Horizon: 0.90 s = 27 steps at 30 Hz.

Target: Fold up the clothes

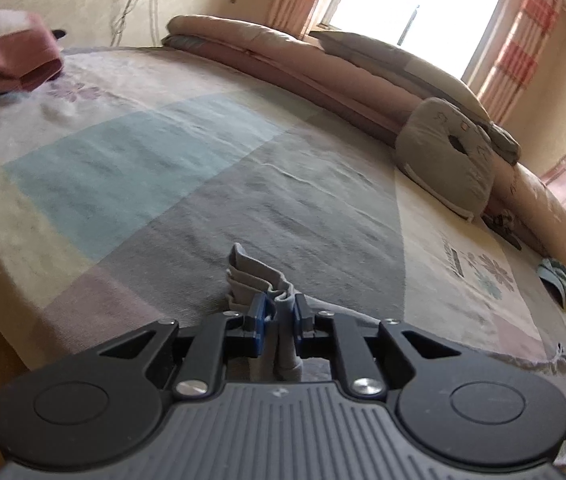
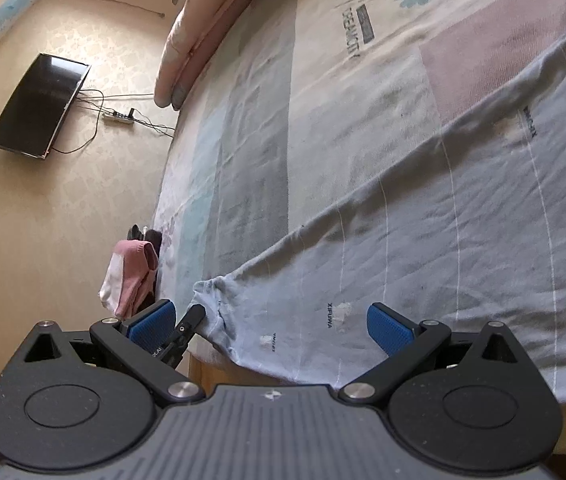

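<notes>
In the left wrist view the left gripper (image 1: 281, 312) sits at the lower centre of the frame, its blue pads pinching a bunched fold of the pale grey striped cotton garment (image 1: 257, 276), which rises in pleats just above the fingertips. Behind it the patchwork bedsheet in grey, teal and cream blocks (image 1: 155, 168) fills the middle of the frame. A folded pink and white cloth pile (image 1: 7, 56) lies at the upper left, and a grey round cushion (image 1: 447, 160) rests at the right beside rolled quilts under the bright window (image 1: 415, 4)

In the right wrist view the right gripper (image 2: 271, 322) is spread wide at the lower centre, nothing between its blue pads (image 2: 389, 330). The same garment (image 2: 423, 232) lies flat across the right and lower part of the frame, its cuff end at the bed's edge just above the gripper. A dark wall-mounted television screen (image 2: 39, 106) hangs at the upper left
</notes>
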Each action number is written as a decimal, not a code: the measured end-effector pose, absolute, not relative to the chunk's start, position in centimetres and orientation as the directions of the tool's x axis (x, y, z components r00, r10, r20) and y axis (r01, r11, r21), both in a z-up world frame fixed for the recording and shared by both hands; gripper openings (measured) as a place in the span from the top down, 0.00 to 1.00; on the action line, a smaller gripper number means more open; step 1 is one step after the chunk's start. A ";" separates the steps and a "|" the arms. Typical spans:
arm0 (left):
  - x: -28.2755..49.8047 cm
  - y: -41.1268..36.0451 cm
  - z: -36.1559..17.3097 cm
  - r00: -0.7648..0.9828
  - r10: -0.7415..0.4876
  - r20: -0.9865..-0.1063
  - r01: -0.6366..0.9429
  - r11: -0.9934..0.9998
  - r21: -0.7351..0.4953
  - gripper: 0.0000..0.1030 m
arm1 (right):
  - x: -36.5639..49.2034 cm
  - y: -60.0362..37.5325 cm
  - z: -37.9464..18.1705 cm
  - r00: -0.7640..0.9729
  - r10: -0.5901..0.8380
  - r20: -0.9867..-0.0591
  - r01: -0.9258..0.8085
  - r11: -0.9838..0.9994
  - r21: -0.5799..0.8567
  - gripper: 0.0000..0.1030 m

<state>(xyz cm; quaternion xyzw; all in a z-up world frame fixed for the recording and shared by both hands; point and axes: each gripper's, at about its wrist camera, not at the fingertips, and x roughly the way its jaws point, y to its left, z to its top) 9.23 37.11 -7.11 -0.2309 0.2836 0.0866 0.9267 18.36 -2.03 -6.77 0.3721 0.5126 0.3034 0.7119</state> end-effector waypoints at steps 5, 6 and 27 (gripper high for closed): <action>8.1 38.3 -8.7 0.820 0.019 -0.572 -0.333 0.830 -0.449 0.78 | 18.4 -1.6 -7.1 0.281 0.809 -0.515 -0.052 0.549 0.834 0.00; 7.9 38.5 -9.0 0.819 0.017 -0.574 -0.338 0.822 -0.459 0.78 | 18.4 -1.5 -7.1 0.279 0.808 -0.519 -0.053 0.552 0.832 0.00; 7.6 36.3 -4.8 0.866 -0.009 -0.499 -0.236 0.874 -0.425 0.88 | 17.9 -0.7 -6.8 0.239 0.812 -0.533 -0.087 0.564 0.821 0.00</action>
